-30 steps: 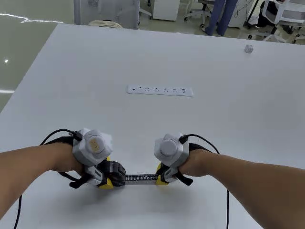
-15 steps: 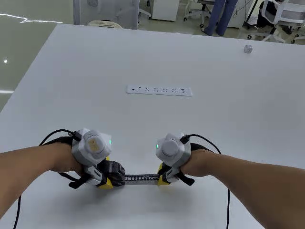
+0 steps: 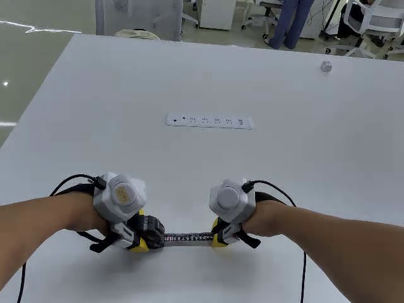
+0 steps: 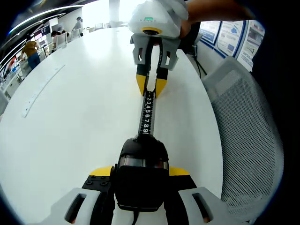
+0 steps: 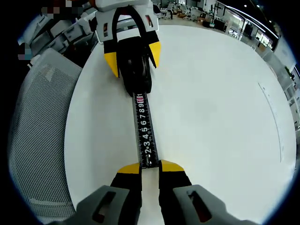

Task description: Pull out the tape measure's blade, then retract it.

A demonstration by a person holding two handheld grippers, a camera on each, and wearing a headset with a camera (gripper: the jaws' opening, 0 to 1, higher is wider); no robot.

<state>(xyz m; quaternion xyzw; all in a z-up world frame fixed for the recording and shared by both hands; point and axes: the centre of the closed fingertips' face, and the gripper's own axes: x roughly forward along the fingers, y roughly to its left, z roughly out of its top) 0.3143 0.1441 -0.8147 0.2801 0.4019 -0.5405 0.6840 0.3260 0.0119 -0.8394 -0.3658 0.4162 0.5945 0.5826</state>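
Note:
The black tape measure case [image 4: 141, 172] sits between the yellow-tipped fingers of my left gripper [image 4: 140, 174], which is shut on it. A short length of the numbered blade [image 4: 147, 114] runs out from the case over the white table. My right gripper [image 5: 150, 169] is shut on the blade's end [image 5: 148, 161]. In the head view the left gripper [image 3: 140, 243] and the case [image 3: 151, 231] lie at the near left, the blade [image 3: 188, 238] spans the gap, and the right gripper [image 3: 219, 240] is at its right end. In the right gripper view the case [image 5: 135, 65] is straight ahead.
A white power strip [image 3: 209, 120] lies in the middle of the white table [image 3: 252, 170]. A small grey object [image 3: 326, 66] rests near the far right edge. Mesh chairs [image 4: 243, 140] stand beside the table's near edge. Black cables [image 3: 278, 189] trail from both grippers.
The right gripper has moved slightly to the right with the blade's end, so a little more blade spans the gap. The left gripper has held its place with the case.

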